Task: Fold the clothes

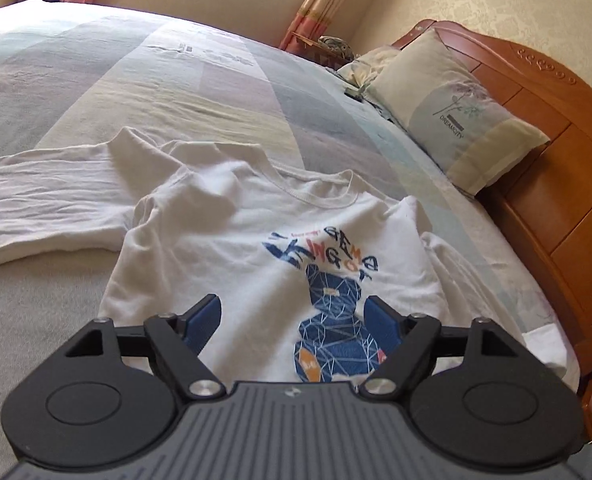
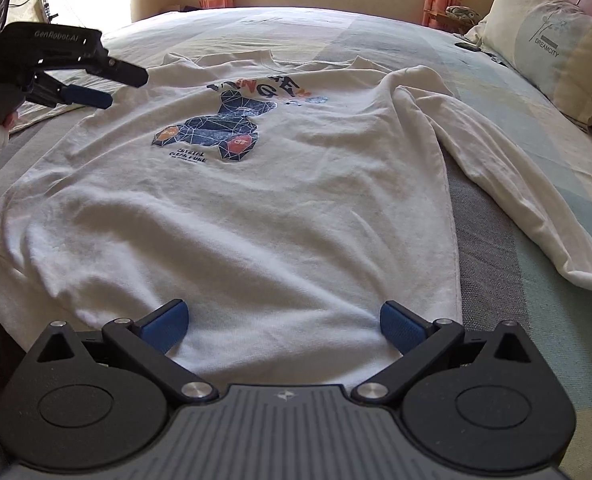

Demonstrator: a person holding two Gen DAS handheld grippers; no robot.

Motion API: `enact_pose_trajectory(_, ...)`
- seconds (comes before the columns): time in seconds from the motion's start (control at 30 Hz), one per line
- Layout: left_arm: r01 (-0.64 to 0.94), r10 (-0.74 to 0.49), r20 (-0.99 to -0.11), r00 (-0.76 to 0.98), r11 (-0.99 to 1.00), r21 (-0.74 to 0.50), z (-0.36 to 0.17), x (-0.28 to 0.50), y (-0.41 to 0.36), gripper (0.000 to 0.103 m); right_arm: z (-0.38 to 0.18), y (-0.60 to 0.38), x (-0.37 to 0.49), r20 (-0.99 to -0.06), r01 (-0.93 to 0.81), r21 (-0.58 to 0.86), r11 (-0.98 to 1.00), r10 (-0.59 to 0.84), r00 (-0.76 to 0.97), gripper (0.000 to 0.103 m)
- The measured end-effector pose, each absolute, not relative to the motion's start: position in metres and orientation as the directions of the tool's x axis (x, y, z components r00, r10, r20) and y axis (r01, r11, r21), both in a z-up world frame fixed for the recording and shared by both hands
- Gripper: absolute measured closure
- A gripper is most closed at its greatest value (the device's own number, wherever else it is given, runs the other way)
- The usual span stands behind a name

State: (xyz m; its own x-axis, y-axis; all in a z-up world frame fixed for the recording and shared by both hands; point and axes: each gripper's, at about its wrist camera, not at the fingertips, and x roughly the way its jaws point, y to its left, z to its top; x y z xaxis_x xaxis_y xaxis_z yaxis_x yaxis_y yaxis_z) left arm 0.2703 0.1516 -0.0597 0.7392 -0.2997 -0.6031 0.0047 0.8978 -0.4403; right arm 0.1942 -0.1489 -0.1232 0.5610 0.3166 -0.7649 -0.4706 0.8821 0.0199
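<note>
Your left gripper [image 1: 292, 314] jaws are apart, your right gripper [image 2: 284, 322] jaws too; the white sweatshirt [image 2: 256, 216] lies beneath both, unclamped.

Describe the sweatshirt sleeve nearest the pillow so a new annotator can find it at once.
Start at the wooden headboard and the pale pillow printed DREAMCITY. On the striped bedspread in front of that pillow lies a white sweatshirt with a blue geometric bear print. The sleeve is the long white strip angling away from the body toward the pillow side, lying clear of both tools.
</note>
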Motion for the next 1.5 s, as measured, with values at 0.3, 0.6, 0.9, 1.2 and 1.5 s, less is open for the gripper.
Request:
enact_pose_trajectory(0.3, -0.147, -0.252, -0.619, 0.744, 0.842, -0.519, -0.061, 0.354, 0.256, 0.025, -0.088, -0.157, 0.215, -0.743, -0.428, 0.124, 0.895, 0.370, 0.558, 0.000)
enact_pose_trajectory(0.6, -0.242, -0.207, -0.684, 0.700, 0.832, -0.500, -0.101, 0.345, 0.279, 0.026, -0.080, -0.148, 0.254, -0.707, -0.456, 0.151, 0.877, 0.418, 0.570, 0.000)
enact_pose_trajectory(0.9, -0.379, -0.034, -0.715, 0.698, 0.830, -0.409, -0.092, 0.326, 0.317, 0.060, -0.108, -0.149, 0.265, -0.769, -0.387, 0.182, 0.904, 0.376, 0.517, 0.000)
enact_pose_trajectory(1.2, -0.190, -0.387, -0.622, 0.681, 0.727, -0.660, -0.104, 0.322, 0.263, 0.026, -0.112, -0.150, 0.259, -0.775, -0.363, 0.175, 0.915, 0.356, 0.523, 0.000)
enact_pose_trajectory(1.5, -0.363, -0.159, -0.552, 0.819, 0.602, -0.712, -0.130, 0.314, 0.284, 0.031, -0.113, -0.148, 0.256, -0.773, -0.362, 0.166, 0.917, 0.349, 0.530, 0.000)
